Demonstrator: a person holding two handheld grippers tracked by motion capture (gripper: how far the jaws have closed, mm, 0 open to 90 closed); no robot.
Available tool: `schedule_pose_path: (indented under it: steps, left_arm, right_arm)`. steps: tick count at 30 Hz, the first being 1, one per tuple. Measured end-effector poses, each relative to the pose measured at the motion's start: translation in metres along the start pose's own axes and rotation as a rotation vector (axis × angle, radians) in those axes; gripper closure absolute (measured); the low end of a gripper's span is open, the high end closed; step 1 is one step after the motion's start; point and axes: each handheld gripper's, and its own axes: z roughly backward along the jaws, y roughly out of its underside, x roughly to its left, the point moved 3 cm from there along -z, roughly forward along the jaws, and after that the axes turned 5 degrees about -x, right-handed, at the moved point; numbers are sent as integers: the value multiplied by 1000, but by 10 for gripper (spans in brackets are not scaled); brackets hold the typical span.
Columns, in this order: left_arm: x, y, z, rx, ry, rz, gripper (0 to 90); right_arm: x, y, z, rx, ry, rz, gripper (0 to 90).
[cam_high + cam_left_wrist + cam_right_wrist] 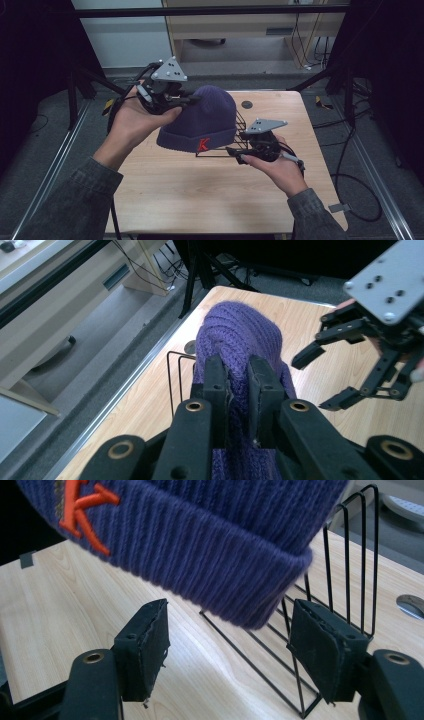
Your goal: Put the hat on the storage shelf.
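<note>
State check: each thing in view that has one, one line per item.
left hand-held gripper: shut on the purple beanie's crown.
right hand-held gripper: open, jaws apart just below the beanie's cuff, gripping nothing.
purple beanie: held up off the table, cuff down, red K facing the person.
wire rack: upright on the table, behind the beanie.

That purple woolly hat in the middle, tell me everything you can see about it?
The hat is a purple ribbed-knit beanie with a folded cuff and an orange letter K stitched on the cuff. It looks soft and thick. It sits dome-up over a black wire rack on the wooden table, cuff hanging above the tabletop. The left gripper is pinching a fold of its knit. The right gripper is open just below the cuff edge, not touching it.
</note>
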Motion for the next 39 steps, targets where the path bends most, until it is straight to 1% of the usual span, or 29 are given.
schedule_pose_path:
  steps: [3,7,8,10,11,12,13,14,15,16,19,20,21,22,24,25,26,29,32,34,36,38,39]
  left_arm:
    - [-1,-3,-1,-5,1,-5,804]
    - [-2,-8,-3,-12,2,-14,804]
    - [-2,-9,-3,-13,3,-16,804]
    - [-1,-10,-6,-19,5,-18,804]
    - [0,-11,-7,-19,4,-19,804]
    - [1,-11,-9,-22,3,-17,803]
    - [3,-11,-10,-22,-1,-17,803]
    - [5,-11,-12,-24,-3,-13,803]
    - [8,-12,-14,-27,-7,-10,803]
    - [11,-13,-15,-29,-11,-9,803]
    - [21,-17,-18,-47,-23,-1,803]
    - [25,-18,-19,-50,-26,1,802]
    - [29,-20,-20,-55,-32,3,802]
    - [33,-22,-21,-63,-35,8,803]
    - [40,-24,-24,-67,-47,9,802]
    - [43,-25,-26,-71,-52,12,802]
    - [45,-26,-28,-76,-56,13,802]
    - [53,-29,-34,-75,-61,18,801]
    - [58,-30,-41,-75,-69,26,800]
    - [60,-31,-46,-87,-67,37,800]
    - [61,-32,-51,-84,-69,32,800]
    - [62,-32,-55,-85,-69,36,799]
    - [62,-32,-58,-94,-66,43,799]
  right_arm:
    - [-9,-6,-2,3,0,4,316]
    - [-20,-16,-5,-4,-23,-15,320]
    - [-22,-18,-6,-2,-32,-23,337]
    - [-26,-20,-8,1,-55,-30,434]
    - [-27,-21,-9,0,-61,-20,481]
    - [-28,-22,-9,-1,-70,-20,541]
    - [-30,-23,-8,0,-75,-12,636]
    - [-30,-23,-8,0,-75,-12,636]
    - [-35,-26,-6,-7,-66,-13,695]
    - [-35,-26,-6,-7,-66,-13,695]
    - [-44,-34,0,-16,-57,-6,727]
    - [-50,-41,4,-16,-49,2,733]
    - [-50,-41,4,-16,-49,2,733]
    - [-53,-44,7,-18,-43,8,735]
    - [-61,-51,9,-16,-22,20,736]
    - [-68,-58,10,-13,-2,22,736]
    - [-68,-58,10,-13,-2,22,736]
    - [-77,-65,10,-9,22,21,736]
    - [-83,-67,6,2,43,24,735]
    - [-86,-67,2,11,56,24,735]
    - [-88,-67,0,15,67,30,735]
    - [-91,-66,-2,22,78,23,735]
    - [-93,-65,-3,18,81,22,735]
